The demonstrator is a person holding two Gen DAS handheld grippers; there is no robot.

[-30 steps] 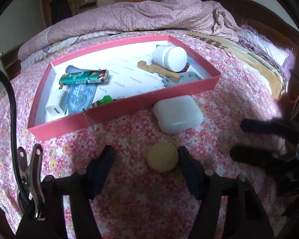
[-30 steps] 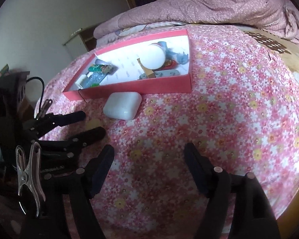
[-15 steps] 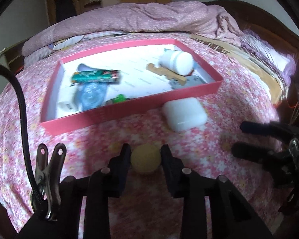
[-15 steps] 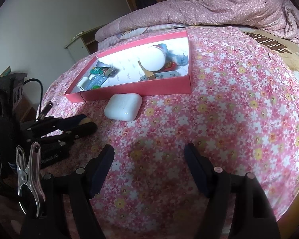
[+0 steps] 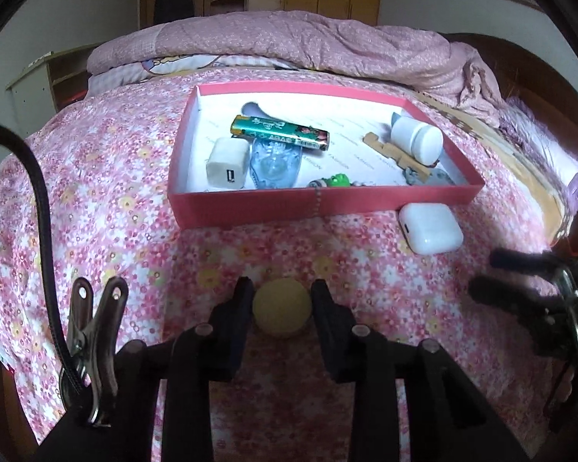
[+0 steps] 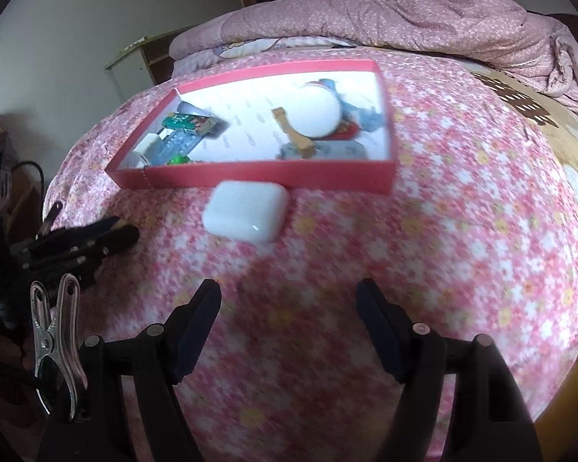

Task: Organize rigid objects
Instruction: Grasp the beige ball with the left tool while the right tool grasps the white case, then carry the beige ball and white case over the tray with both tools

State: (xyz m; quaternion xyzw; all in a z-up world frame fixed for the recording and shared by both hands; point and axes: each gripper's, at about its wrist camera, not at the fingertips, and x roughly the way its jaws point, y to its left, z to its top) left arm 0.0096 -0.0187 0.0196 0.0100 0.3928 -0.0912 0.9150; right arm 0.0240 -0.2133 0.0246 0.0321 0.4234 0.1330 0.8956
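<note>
The left claw (image 5: 282,310) is clenched on a small round yellow disc (image 5: 282,312); both black fingers (image 5: 238,308) press its sides, and it sits just above the flowered bed cover (image 5: 96,200). The red box (image 5: 327,203) lies straight ahead of this claw, farther up the bed, with its long side turned across the line of the claw. So the coming move, as I judge it, is a lift and a carry forward over the near wall of the box, then a release inside. The middle of the box floor looks free, between the green pack (image 5: 280,132) and white charger (image 5: 227,162) on one side and the white bottle (image 5: 418,139) on the other.

The right claw (image 6: 289,331) is released, its fingers stand wide apart and nothing is between them. A white case (image 6: 246,216) lies ahead of it on the bed cover, slightly to its left, touching or almost touching the near wall of the box. The long axis of the case runs roughly along that wall. The right claw is the nearer one to the case, so this thing probably belongs to it.
</note>
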